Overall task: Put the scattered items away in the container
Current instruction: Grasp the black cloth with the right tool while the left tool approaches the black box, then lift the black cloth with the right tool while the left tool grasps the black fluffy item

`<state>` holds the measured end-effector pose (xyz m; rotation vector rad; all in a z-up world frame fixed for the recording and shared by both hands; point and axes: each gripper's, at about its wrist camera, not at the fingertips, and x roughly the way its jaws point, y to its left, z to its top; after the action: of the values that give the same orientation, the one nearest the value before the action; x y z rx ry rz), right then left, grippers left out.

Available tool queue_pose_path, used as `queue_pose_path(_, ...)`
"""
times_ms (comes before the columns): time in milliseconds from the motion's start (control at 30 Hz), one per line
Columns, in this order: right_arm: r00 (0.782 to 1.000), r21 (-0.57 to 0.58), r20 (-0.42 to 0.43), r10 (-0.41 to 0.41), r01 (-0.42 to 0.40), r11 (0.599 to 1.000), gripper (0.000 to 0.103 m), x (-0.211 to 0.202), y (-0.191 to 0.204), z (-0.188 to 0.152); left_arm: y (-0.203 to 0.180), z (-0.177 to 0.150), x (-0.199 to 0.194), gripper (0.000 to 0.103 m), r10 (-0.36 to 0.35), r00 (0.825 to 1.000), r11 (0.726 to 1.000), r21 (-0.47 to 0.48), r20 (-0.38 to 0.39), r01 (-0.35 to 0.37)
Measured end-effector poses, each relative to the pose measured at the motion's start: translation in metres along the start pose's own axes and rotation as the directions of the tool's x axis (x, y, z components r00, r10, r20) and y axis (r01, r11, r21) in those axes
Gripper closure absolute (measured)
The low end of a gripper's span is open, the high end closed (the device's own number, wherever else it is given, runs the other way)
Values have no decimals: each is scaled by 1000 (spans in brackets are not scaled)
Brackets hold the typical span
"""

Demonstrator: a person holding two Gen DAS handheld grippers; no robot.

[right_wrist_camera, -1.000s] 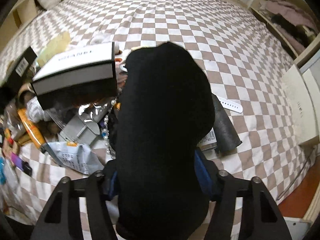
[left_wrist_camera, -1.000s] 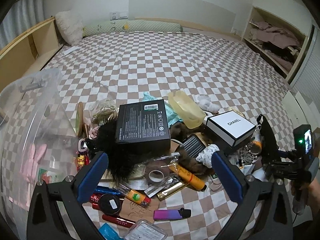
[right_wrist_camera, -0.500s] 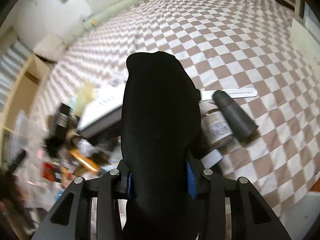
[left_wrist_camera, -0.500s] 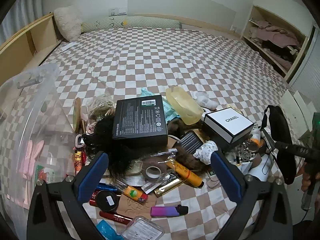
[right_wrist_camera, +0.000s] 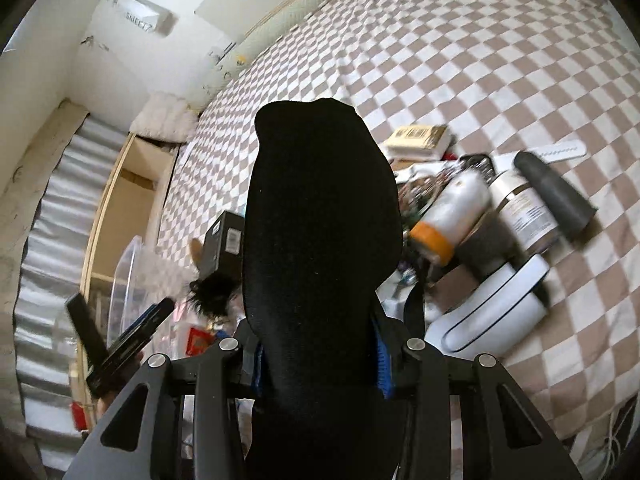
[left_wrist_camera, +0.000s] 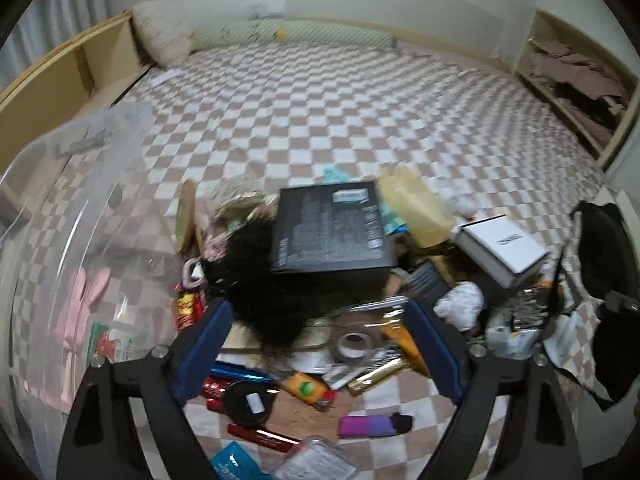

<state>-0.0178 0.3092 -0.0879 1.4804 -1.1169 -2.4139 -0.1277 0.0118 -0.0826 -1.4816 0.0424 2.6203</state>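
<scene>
My right gripper (right_wrist_camera: 318, 356) is shut on a black padded case (right_wrist_camera: 320, 240) and holds it up above the bed; the case also shows at the right of the left wrist view (left_wrist_camera: 600, 256). My left gripper (left_wrist_camera: 316, 352) is open and empty, low over a pile of small items: a black box (left_wrist_camera: 332, 232), a black furry tuft (left_wrist_camera: 256, 280), a tape roll (left_wrist_camera: 352, 344), a purple lighter (left_wrist_camera: 372, 426). The clear plastic container (left_wrist_camera: 68, 240) stands at the left and holds a pink rabbit toy (left_wrist_camera: 80, 304).
A white Chanel box (left_wrist_camera: 500, 248), a yellow pouch (left_wrist_camera: 416, 204) and a white bottle with an orange band (right_wrist_camera: 452, 216) lie in the pile on the checkered bed (left_wrist_camera: 320, 100). A grey tube (right_wrist_camera: 556, 196) and a white case (right_wrist_camera: 492, 312) lie to the right. Shelves flank the bed.
My right gripper has lifted the black case off the bed and swung left toward the container. My left gripper has narrowed somewhat and shifted slightly.
</scene>
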Motion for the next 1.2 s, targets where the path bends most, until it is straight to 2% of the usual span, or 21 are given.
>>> queue_pose_path(167, 999, -23, -36, 19, -20, 1000, 62, 11, 12, -3, 12, -1, 28, 26, 63, 996, 998, 1, -68, -63)
queue_pose_path(400, 997, -11, -71, 36, -37, 999, 62, 17, 14, -2, 22, 2, 62, 28, 133, 982, 991, 1, -131, -134)
queue_pose_path(533, 996, -5, -82, 40, -41, 999, 62, 24, 19, -1, 22, 5, 77, 29, 132, 978, 991, -4, -162, -135)
queue_pose_path(633, 996, -2, -89, 29, -29, 1000, 62, 29, 20, -1, 19, 7, 88, 41, 127, 976, 992, -4, -179, -130)
queue_pose_path(733, 995, 3, -102, 15, -15, 1000, 62, 33, 19, -2, 17, 9, 99, 45, 132, 969, 991, -9, -208, -137)
queue_pose_path(867, 992, 6, -122, -4, 5, 1000, 62, 40, 17, -4, 18, 9, 114, 65, 145, 953, 988, -15, -267, -154)
queue_pose_path(967, 990, 10, -137, -17, 19, 1000, 62, 44, 15, -5, 19, 7, 121, 73, 158, 939, 985, -14, -304, -170)
queue_pose_path(1000, 990, 12, -142, -21, 23, 1000, 62, 46, 14, -6, 19, 7, 121, 74, 165, 939, 985, -7, -303, -175)
queue_pose_path(1067, 988, 18, -150, -26, 29, 999, 61, 48, 12, -6, 18, 7, 118, 85, 177, 939, 983, 5, -294, -184)
queue_pose_path(1200, 988, 26, -151, -26, 31, 999, 61, 49, 10, -5, 22, 8, 108, 86, 159, 946, 985, -15, -281, -170)
